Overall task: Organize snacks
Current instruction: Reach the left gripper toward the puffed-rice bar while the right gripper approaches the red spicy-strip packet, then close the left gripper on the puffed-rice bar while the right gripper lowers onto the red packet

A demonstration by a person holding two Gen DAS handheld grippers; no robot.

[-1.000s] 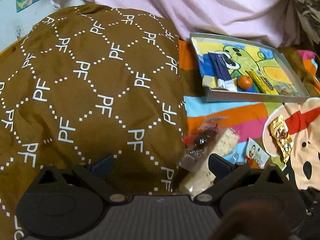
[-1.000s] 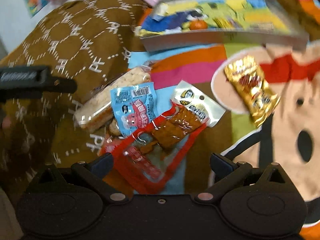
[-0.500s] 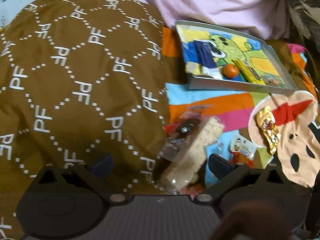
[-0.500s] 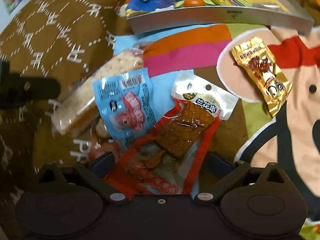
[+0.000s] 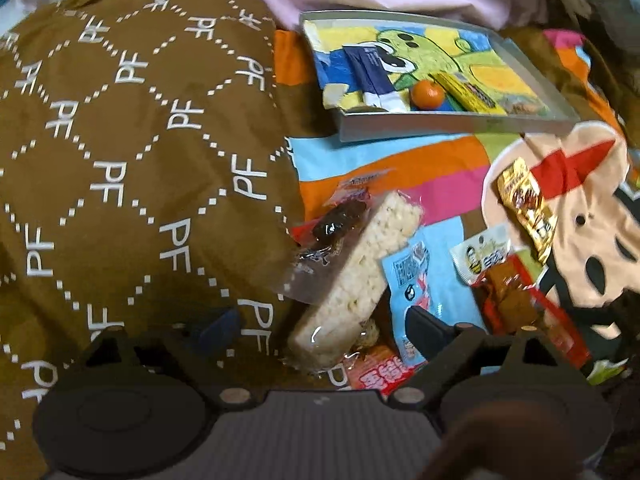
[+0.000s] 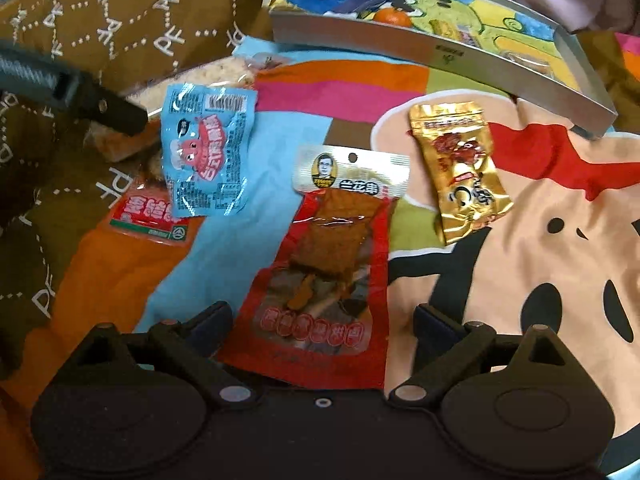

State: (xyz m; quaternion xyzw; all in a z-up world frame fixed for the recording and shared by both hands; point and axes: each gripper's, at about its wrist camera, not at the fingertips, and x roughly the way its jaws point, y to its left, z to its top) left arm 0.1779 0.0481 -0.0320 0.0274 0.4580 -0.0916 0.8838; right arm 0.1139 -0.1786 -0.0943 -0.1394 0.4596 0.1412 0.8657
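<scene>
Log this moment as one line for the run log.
left gripper: open over rice bar | right gripper: open over red pack | tray: partly filled

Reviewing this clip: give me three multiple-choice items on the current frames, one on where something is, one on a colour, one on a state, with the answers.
1. Where is the small orange fruit?
A. Inside the grey tray
B. On the brown cushion
C. Between the right tool's fingers

2. What colour is the wrapper lying nearest the tray's front wall in the right wrist view?
A. Light blue
B. Gold
C. Green

3. What state is the right tool in?
A. Shut on the gold packet
B. Shut with nothing in it
C. Open, with the red tofu-snack packet lying between its fingers

Answers: 1 A, the fruit sits on the cartoon lining inside the tray walls; 2 B, the gold packet lies just below the wall; 3 C, both fingers stand wide apart either side of the red packet's lower end.
</scene>
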